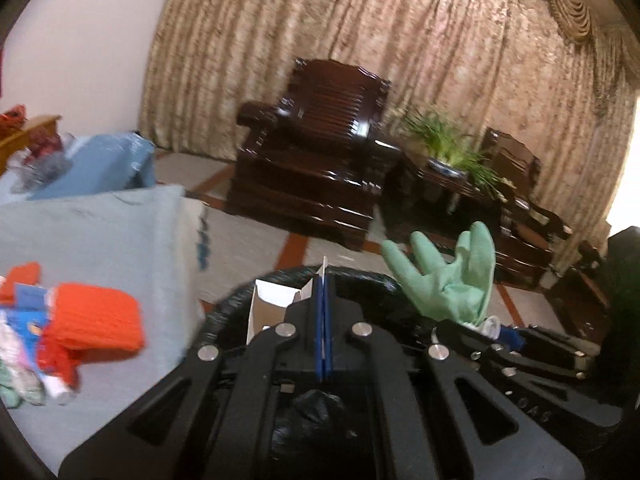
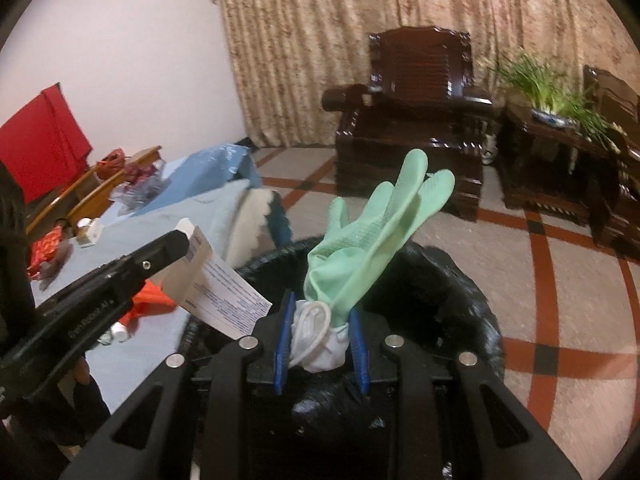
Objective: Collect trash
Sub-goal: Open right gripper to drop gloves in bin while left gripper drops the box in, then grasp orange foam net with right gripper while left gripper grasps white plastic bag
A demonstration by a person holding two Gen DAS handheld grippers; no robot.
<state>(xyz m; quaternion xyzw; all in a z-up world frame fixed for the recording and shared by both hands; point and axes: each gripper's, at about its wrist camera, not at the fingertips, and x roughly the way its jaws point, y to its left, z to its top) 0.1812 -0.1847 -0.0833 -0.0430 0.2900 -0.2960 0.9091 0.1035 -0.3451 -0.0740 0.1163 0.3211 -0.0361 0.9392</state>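
My left gripper is shut on the flap of a white carton, held over a bin lined with a black bag. In the right wrist view that left gripper comes in from the left, with the printed carton in it. My right gripper is shut on a green rubber glove and a crumpled white bundle, above the black bin. The glove's fingers stick up. In the left wrist view the glove and the right gripper are at the right.
A table under a light blue cloth stands left of the bin, with orange knitted pieces and small packets on it. Behind are a dark wooden armchair, a side table with a potted plant, and curtains. The floor is tiled.
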